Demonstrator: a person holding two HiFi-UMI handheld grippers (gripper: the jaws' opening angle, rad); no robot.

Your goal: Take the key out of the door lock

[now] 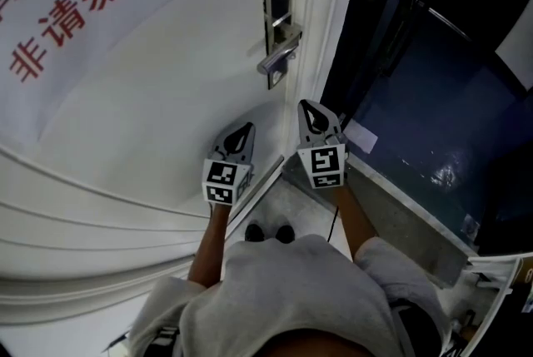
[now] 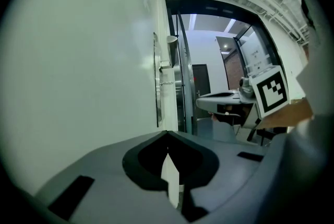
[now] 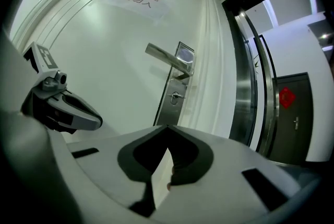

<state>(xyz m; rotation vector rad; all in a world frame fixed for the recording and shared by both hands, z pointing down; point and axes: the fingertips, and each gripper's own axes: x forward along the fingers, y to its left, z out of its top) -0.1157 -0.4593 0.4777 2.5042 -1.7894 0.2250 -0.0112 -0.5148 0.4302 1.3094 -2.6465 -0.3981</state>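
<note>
The key (image 3: 177,96) sticks out of the lock plate (image 3: 168,108) just under the handle (image 3: 166,57), mid-frame in the right gripper view. The right gripper (image 3: 166,130) and left gripper (image 2: 167,135) both have their jaws together on nothing, well short of it. A jaw opened too late would likely bump the handle or skid off the small key.
</note>
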